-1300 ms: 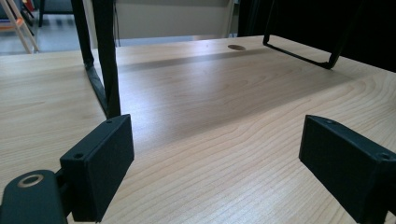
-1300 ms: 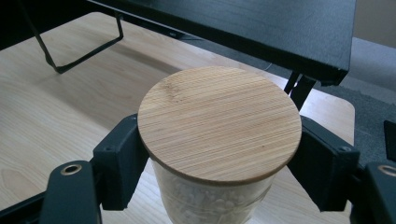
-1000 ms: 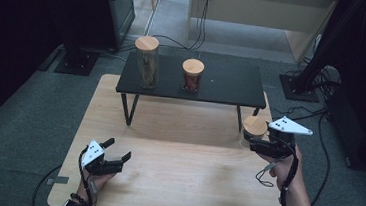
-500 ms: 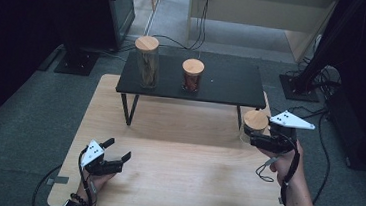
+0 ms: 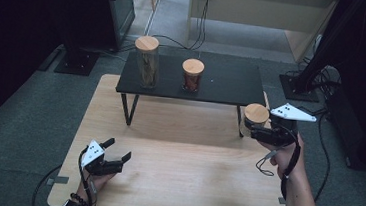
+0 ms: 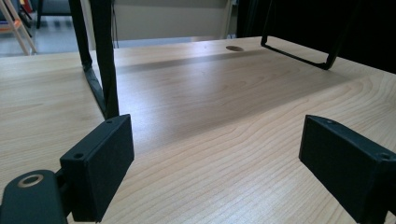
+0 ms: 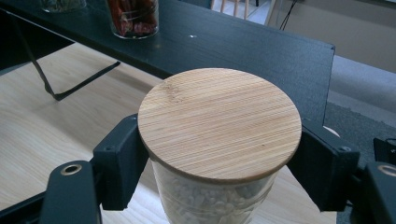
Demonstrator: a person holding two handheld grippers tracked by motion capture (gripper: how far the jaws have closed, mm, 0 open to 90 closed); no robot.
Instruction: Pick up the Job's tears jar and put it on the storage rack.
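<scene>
bamboo-lidded glass jar (image 7: 219,140) of pale granules sits clamped between the black pads of the right hand-held gripper (image 5: 257,133), held at the bench's (image 5: 174,182) far right, just beside the near right corner of the black shelf (image 5: 233,85). the left hand-held gripper (image 5: 116,150) rests at the near left edge with its jaws spread apart and nothing between them. open light wood grain lies between the two hands and under the shelf's thin metal legs. on the shelf stand a tall jar (image 5: 146,61) and a shorter jar of red contents (image 5: 192,74), both round with flat wooden lids.
</scene>
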